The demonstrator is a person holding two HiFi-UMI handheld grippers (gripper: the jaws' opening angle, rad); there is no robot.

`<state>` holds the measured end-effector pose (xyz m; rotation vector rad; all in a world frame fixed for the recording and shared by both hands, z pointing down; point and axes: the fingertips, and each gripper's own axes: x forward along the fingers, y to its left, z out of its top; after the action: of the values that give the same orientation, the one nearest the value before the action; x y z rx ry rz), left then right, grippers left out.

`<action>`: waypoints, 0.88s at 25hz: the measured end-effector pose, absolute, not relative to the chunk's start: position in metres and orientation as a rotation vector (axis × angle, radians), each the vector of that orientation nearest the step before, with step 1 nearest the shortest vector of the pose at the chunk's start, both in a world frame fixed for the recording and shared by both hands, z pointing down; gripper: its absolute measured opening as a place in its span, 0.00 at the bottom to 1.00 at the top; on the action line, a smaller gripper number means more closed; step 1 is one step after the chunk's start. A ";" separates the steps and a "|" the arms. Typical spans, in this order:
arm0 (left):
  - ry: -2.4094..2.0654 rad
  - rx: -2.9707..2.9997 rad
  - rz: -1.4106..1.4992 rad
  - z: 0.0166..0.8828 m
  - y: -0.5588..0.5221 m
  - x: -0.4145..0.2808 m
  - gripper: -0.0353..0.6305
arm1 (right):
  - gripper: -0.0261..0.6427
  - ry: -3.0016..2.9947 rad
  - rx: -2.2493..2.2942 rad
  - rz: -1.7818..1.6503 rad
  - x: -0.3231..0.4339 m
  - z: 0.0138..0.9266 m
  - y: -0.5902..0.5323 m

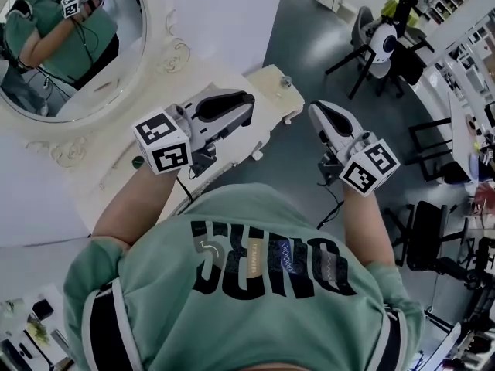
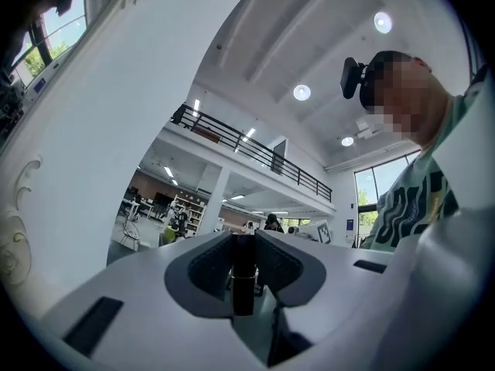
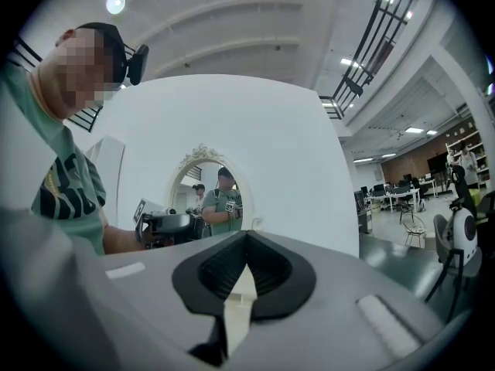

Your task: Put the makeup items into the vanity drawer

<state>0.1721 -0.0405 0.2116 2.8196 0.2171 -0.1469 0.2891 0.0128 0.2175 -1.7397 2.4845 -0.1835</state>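
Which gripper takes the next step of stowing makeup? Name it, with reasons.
Left. The left gripper hangs above the vanity top, jaws clamped on a slim black tube. The right gripper sits past the vanity's edge, above the floor, jaws together on nothing.

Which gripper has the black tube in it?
The left gripper: a slim black tube stands clamped between its jaws, while the right gripper's jaw tips meet.

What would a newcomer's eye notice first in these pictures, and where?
Most striking are the two white grippers, the left gripper and the right gripper, held out beyond a person's green shirt in the middle of the head view. In the left gripper view, a slim dark tube is clamped between the jaws. An oval mirror in a carved white frame fills the head view's upper left.
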 end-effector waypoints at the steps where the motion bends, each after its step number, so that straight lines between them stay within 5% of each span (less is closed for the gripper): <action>1: 0.212 2.821 -0.148 0.212 -0.040 0.173 0.19 | 0.06 2.486 -1.739 -0.184 0.290 0.218 0.013; 8: -0.018 2.827 -0.119 0.244 -0.089 0.164 0.19 | 0.06 2.509 -1.702 -0.243 0.286 0.233 -0.002; 22: -0.516 2.794 0.074 0.440 -0.248 0.129 0.19 | 0.06 2.609 -1.611 -0.530 0.232 0.365 -0.100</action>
<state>0.1292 -0.2481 0.4402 2.7943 -0.5164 0.0739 0.2319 -0.1004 0.3651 -1.6107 2.6095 -0.5296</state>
